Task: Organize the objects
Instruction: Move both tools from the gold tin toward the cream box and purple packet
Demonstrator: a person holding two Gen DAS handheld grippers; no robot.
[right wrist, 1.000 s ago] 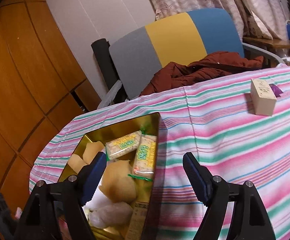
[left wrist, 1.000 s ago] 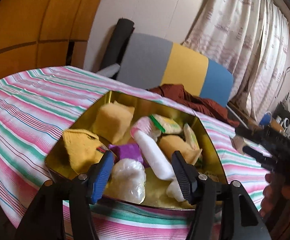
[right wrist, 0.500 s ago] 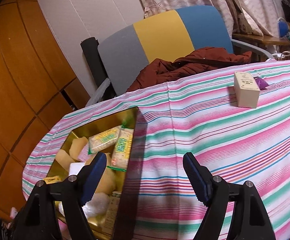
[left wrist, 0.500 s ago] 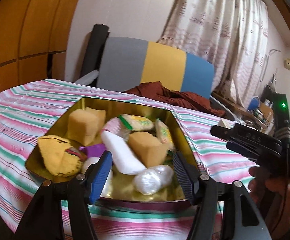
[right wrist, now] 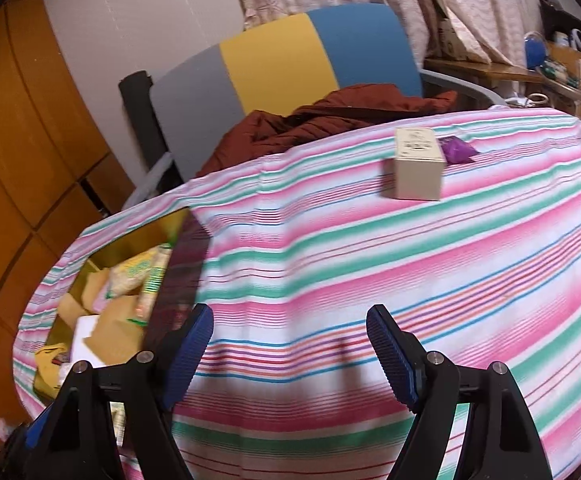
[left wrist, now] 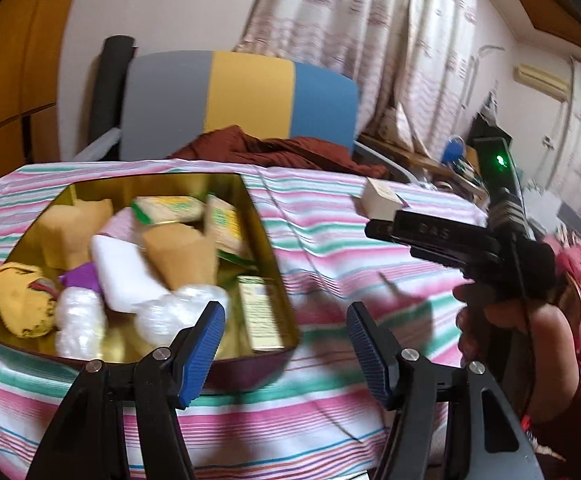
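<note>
Left gripper [left wrist: 284,336]: jaws spread, nothing between blue ribbed pads [left wrist: 204,346], pointing down at slant

Right gripper [right wrist: 290,354]: jaws spread wide, nothing between pads [right wrist: 390,360], angled down; seen side-on from left wrist view, black body gripped in person's hand [left wrist: 502,320], fingers curled around handle, red sleeve behind, green light lit on top

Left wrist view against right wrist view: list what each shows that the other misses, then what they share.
Only the left wrist view shows the right claw held in a hand, and the tin's whole inside, with the white bubble-wrapped bundles. Only the right wrist view shows the purple wrapper lying clear beside the small cream box. Both show the gold tin of snacks, that box, the striped tablecloth, the three-coloured chair and the brown jacket.
</note>
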